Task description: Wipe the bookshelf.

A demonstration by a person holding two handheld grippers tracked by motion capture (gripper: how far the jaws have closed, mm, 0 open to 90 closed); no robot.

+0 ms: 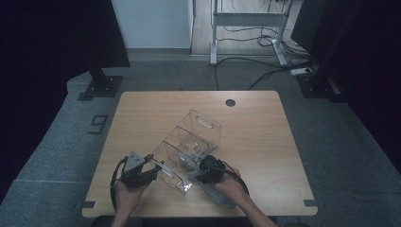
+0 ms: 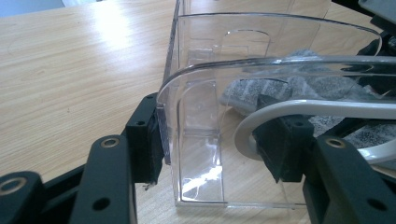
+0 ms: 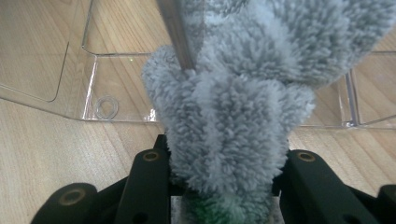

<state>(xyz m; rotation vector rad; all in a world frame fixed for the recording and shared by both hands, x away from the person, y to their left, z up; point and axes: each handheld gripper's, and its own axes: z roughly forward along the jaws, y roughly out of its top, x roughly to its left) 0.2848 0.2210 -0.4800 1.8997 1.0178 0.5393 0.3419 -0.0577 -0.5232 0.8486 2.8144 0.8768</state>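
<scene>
A clear plastic box (image 1: 189, 149) with inner dividers lies near the front middle of the wooden worktop (image 1: 142, 113). A fluffy grey duster (image 3: 233, 93) hangs over the box's near rim, its pile bunched against the clear wall. The right hand-held gripper (image 1: 208, 171) is clenched around the duster, its black jaws pressed into the pile on both sides. The left hand-held gripper (image 1: 153, 169) grasps the box's end wall, one pad outside it and one inside.
</scene>
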